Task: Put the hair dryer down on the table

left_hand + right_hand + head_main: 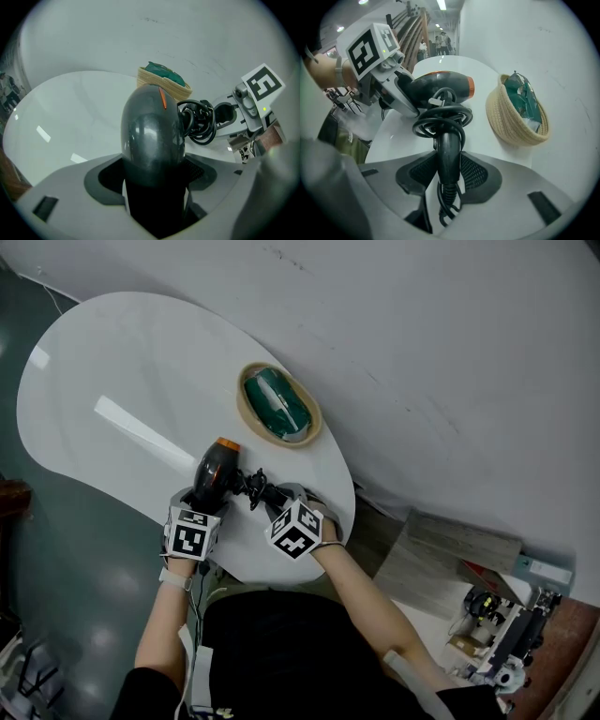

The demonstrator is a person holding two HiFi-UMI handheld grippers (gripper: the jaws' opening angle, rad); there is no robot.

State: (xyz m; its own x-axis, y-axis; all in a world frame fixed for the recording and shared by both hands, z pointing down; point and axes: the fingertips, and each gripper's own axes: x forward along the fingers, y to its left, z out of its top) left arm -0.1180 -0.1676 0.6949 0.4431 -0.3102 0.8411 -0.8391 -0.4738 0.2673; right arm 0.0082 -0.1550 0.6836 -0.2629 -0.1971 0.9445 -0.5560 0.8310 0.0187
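Note:
A dark grey hair dryer [214, 472] with an orange nozzle ring is over the near edge of the white table [131, 371], its black cord [441, 117] coiled round the handle. My left gripper [201, 499] is shut on the dryer's rounded body [152, 131], which fills the gap between its pads. My right gripper [276, 499] is shut on the dryer's handle [449, 150], with the pads pressing on both sides. The two grippers are close together, each seen in the other's view. I cannot tell whether the dryer touches the tabletop.
A woven basket [247, 414] holding a green packet stands on the table beyond the dryer, near the wall [450, 352]. The table's near edge lies just under my hands. Boxes and gear [497, 615] sit on the floor at the right.

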